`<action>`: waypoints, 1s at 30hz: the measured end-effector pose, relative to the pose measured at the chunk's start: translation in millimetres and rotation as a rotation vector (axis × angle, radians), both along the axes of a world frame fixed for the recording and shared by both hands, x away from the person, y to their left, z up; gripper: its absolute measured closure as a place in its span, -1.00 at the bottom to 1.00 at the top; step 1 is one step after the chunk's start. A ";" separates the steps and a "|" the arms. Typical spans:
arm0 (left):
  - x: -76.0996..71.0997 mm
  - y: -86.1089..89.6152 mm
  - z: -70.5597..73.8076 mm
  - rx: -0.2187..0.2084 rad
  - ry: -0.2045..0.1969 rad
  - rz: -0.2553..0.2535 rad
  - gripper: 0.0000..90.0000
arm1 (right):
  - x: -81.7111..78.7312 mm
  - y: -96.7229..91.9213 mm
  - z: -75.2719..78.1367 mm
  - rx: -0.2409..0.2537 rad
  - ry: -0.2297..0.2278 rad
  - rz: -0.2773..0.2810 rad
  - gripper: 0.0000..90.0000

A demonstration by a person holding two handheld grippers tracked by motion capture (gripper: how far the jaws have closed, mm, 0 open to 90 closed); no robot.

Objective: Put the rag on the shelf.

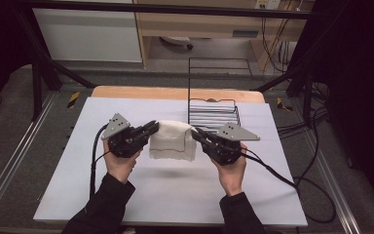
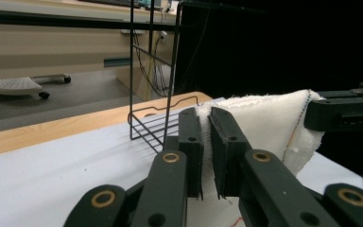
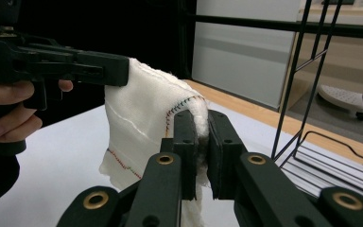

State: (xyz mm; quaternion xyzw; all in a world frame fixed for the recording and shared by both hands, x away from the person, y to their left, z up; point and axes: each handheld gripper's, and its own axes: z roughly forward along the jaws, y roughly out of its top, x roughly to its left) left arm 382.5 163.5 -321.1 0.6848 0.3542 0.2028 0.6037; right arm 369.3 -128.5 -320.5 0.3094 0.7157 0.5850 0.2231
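Above the white worktop [image 1: 175,195], the left hand-held gripper [image 1: 152,127] and right hand-held gripper [image 1: 197,132] are each pinching an upper corner of the white stitched cloth [image 1: 171,140], which is hanging between them.

Black tongs [image 1: 152,130] – brass rivets, grey plates, dark sleeves.

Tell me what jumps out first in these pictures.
A white cloth hangs lifted over the middle of the white table, pinched at one end by the left gripper and at the other by the right gripper. Behind it stands a black wire rack.
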 end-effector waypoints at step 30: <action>17.9 -31.6 40.3 -0.071 -0.074 -0.006 0.85 | 8.4 -27.0 45.0 0.043 -0.106 -0.082 0.86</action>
